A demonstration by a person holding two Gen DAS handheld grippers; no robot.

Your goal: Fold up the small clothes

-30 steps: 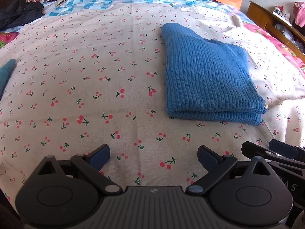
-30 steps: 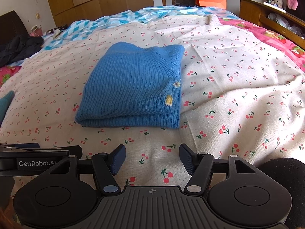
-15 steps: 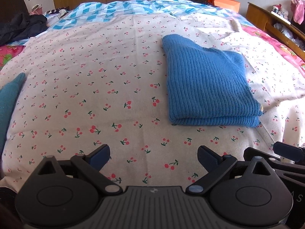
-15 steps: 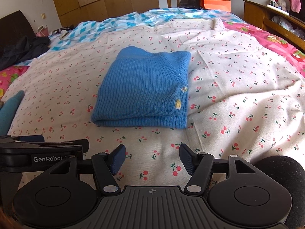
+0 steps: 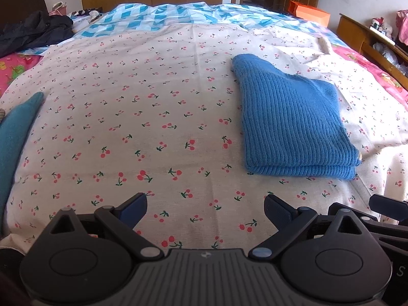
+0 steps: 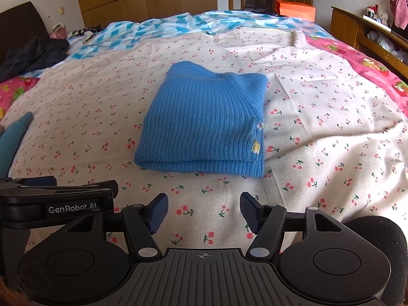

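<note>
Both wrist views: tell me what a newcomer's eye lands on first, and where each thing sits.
The folded blue knit sweater stands out first, lying flat in the middle of the cherry-print sheet, ahead of both grippers. Next come the open left gripper and open right gripper low in the foreground, holding nothing and apart from the sweater. A teal cloth pokes in at the bed's left edge.

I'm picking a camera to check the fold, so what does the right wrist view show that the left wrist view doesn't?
Only the right wrist view: two small yellow and white marks along the sweater's right edge. Only the left wrist view: more of the teal cloth at the left. Both: the folded blue sweater on the cherry sheet, and both grippers, left and right, open and empty.
</note>
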